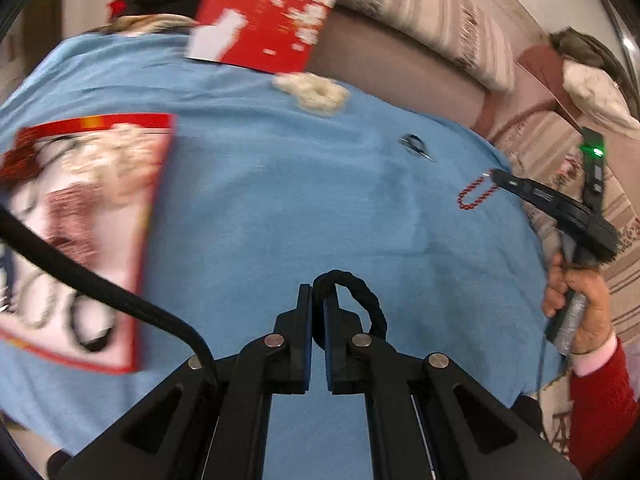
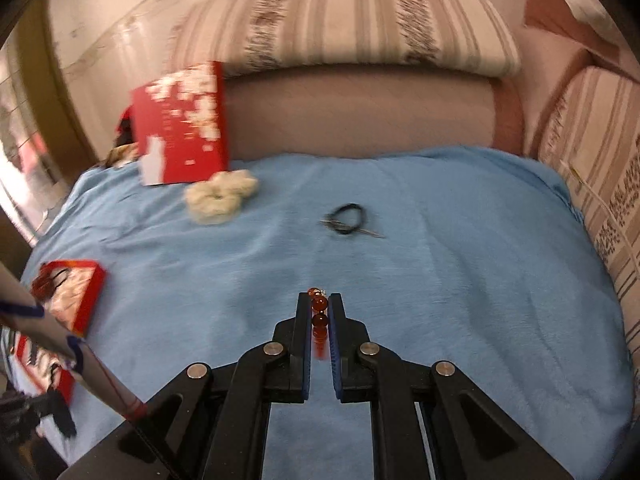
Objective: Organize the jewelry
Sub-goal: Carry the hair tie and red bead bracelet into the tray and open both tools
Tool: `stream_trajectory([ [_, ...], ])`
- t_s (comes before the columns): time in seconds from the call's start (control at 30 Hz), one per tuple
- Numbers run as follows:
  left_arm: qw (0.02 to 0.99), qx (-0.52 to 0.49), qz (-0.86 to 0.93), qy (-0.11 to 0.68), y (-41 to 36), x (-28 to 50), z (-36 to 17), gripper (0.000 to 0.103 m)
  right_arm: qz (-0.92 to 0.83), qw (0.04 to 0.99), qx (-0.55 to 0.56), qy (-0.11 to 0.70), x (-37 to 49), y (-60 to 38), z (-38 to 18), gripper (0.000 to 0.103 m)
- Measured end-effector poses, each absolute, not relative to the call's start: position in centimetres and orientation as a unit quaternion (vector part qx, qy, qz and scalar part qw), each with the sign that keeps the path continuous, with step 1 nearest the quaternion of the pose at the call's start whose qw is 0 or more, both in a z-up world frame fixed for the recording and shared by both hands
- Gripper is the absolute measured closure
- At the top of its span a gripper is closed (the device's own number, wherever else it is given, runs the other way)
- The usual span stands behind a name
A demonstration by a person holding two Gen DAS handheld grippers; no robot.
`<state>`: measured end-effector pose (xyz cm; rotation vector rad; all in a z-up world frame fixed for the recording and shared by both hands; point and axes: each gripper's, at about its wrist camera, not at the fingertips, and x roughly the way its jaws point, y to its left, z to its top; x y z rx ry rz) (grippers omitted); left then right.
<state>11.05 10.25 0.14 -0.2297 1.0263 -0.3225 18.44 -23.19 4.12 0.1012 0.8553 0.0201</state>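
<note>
My left gripper (image 1: 318,292) is shut on a black braided hair tie (image 1: 362,300) that loops out to the right of its fingers, above the blue blanket (image 1: 280,208). My right gripper (image 2: 320,304) is shut on a red bead bracelet (image 2: 319,318); in the left wrist view the bracelet (image 1: 476,194) hangs from the right gripper (image 1: 494,174) at the blanket's right edge. An open red box (image 1: 76,236) with jewelry inside lies at the left; it also shows in the right wrist view (image 2: 76,296). A thin black band with a metal pin (image 2: 350,218) lies mid-blanket.
A red lid (image 2: 182,124) stands at the back left, with a cream scrunchie (image 2: 220,194) beside it. Striped cushions (image 2: 352,24) and a sofa back border the blanket at the rear and right. A black cable (image 1: 100,292) crosses the left wrist view.
</note>
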Motion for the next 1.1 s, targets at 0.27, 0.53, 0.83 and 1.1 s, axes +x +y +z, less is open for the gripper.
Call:
stream_trajectory([
  [0.27, 0.863, -0.129, -0.034, 0.488, 21.8, 8.8, 0.0, 0.099, 0.091, 0.908, 0.003, 0.410, 16.1, -13.7, 6.7, 0.095],
  [0.53, 0.856, -0.159, 0.045, 0.491, 31.7, 10.0, -1.1, 0.099, 0.184, 0.885, -0.022, 0.427, 15.7, -2.3, 6.4, 0.095],
  [0.83, 0.846, -0.168, 0.050, 0.503, 35.7, 15.9, -3.1, 0.098, 0.271, 0.851, -0.049, 0.448, 16.1, 10.0, 4.7, 0.095],
  [1.1, 0.830, -0.212, 0.039, 0.515, 37.4, 17.4, -6.3, 0.098, 0.305, 0.842, -0.067, 0.439, 18.7, 18.7, 4.2, 0.094],
])
